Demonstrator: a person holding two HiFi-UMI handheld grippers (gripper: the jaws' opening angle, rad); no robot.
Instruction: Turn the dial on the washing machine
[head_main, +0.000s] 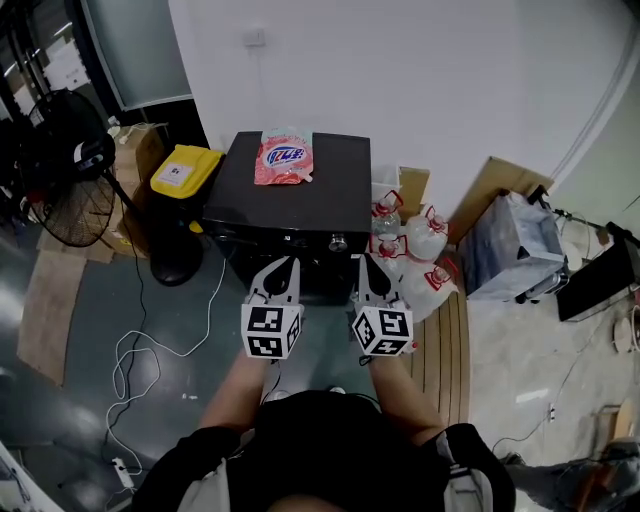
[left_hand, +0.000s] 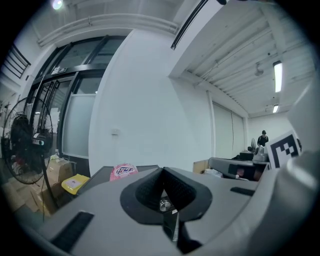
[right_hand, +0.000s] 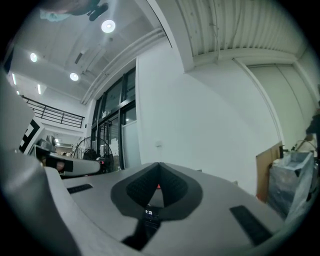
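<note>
Before the washing machine (head_main: 290, 190), left tool (head_main: 289, 263) and right tool (head_main: 366, 261) both pinched closed, empty, tips short of its front. Dial (head_main: 338, 241) on front panel, between them. Pink bag (head_main: 284, 158) on top, blue lettering unreadable. Yellow bin (head_main: 183, 170) at left, label illegible.

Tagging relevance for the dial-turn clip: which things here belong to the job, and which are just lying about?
Job:
- washing machine
- its dial
- left tool, shut, empty
- right tool, shut, empty

Lying about:
- pink detergent bag on the machine's top
- yellow-lidded bin
- fan
- water jugs
</note>
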